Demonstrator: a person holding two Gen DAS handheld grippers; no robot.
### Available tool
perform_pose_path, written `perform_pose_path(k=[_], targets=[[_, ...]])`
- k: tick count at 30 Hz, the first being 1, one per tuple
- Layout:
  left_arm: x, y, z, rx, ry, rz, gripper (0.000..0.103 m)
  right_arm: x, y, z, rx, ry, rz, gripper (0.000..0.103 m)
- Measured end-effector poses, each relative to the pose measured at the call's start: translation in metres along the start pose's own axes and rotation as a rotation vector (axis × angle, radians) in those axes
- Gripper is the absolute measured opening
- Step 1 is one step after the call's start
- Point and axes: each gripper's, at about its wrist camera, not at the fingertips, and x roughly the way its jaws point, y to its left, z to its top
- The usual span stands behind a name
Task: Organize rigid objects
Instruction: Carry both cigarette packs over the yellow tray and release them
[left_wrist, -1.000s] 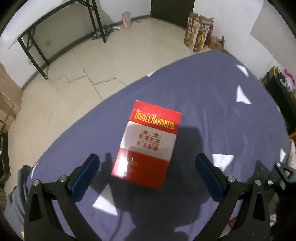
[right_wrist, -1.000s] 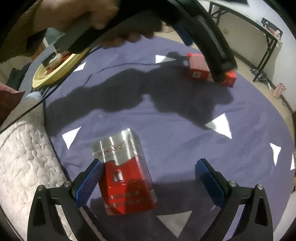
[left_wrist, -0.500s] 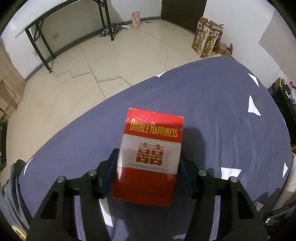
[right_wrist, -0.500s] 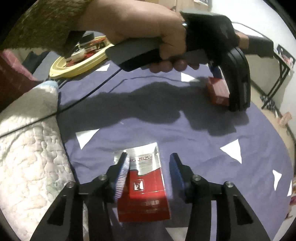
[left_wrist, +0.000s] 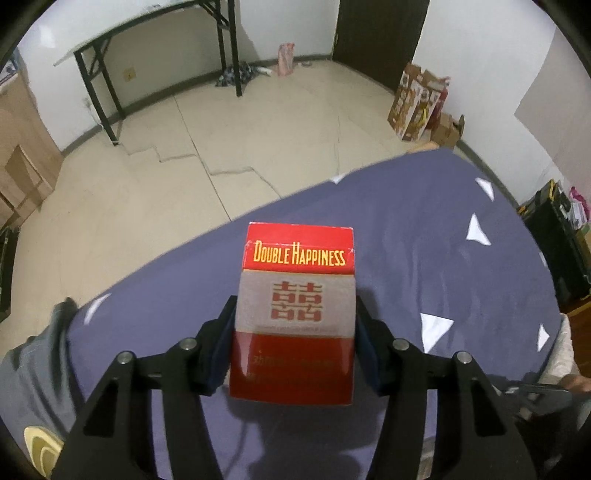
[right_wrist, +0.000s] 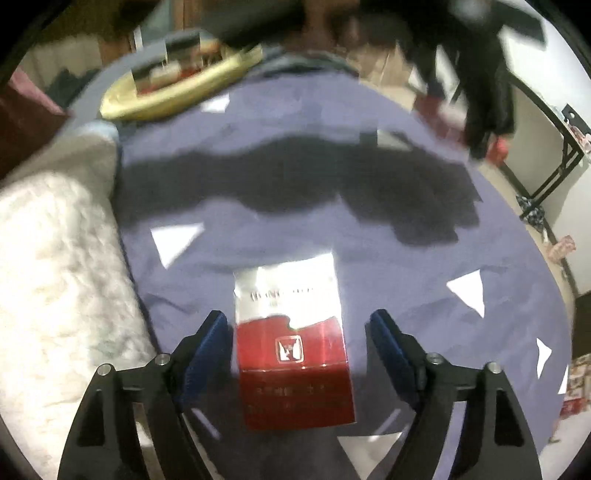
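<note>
**Two packs, two tongs: one clamped, one letting go**

Left wrist view shows the left tongs (left_wrist: 295, 343) clamped on the Double Happiness pack (left_wrist: 295, 314), a blue pad pressed to each long side. The pack's long axis runs straight away from the tongs, lid end farthest, and it seems lifted off the purple bed cover (left_wrist: 424, 240). A second ago those jaws stood wide apart, with the pack lying flat between them.

Right wrist view is blurred. The right tongs (right_wrist: 297, 343) straddle the silver-and-red pack (right_wrist: 291, 332), which lies on the cover with its long axis pointing away, silver end far. The left pad sits just beside its edge; the right pad stands clear, and the jaws are opening. Half a second ago they were pinched in much closer. That pack probably needs a fresh squeeze. A yellow tray (right_wrist: 177, 88) holding other packs sits at the far edge, likely the destination.
</note>
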Motion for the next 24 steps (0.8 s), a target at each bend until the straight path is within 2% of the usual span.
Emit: perform_pose_path(k=[1,5,8,11,14,16,20,24], targets=[[-0.009,0.003,-0.001,-0.003,-0.014,0.001,0.058,0.005,0.002,0.000,-0.008,0.019,-0.012,0.056],[-0.051,0.022,-0.019,-0.043,-0.083,-0.004,0.058,0.004,0.004,0.008,-0.015,0.005,-0.031,0.056],[-0.094,0.053,-0.050,-0.127,-0.134,0.001,0.057,-0.002,-0.006,0.028,0.061,-0.031,-0.016,0.056],[-0.143,0.097,-0.099,-0.217,-0.169,0.087,0.057,-0.013,-0.009,0.072,0.132,-0.113,0.019,0.056],[-0.201,0.137,-0.164,-0.286,-0.258,0.267,0.057,-0.019,0.003,0.126,0.150,-0.191,0.085,0.056],[-0.232,0.166,-0.214,-0.371,-0.254,0.361,0.057,-0.018,0.020,0.161,0.126,-0.225,0.118,0.056],[-0.257,0.208,-0.297,-0.550,-0.190,0.459,0.057,0.004,0.062,0.235,0.057,-0.237,0.174,0.056],[-0.238,0.232,-0.338,-0.647,-0.121,0.423,0.057,0.040,0.090,0.289,0.035,-0.211,0.196,0.056]])
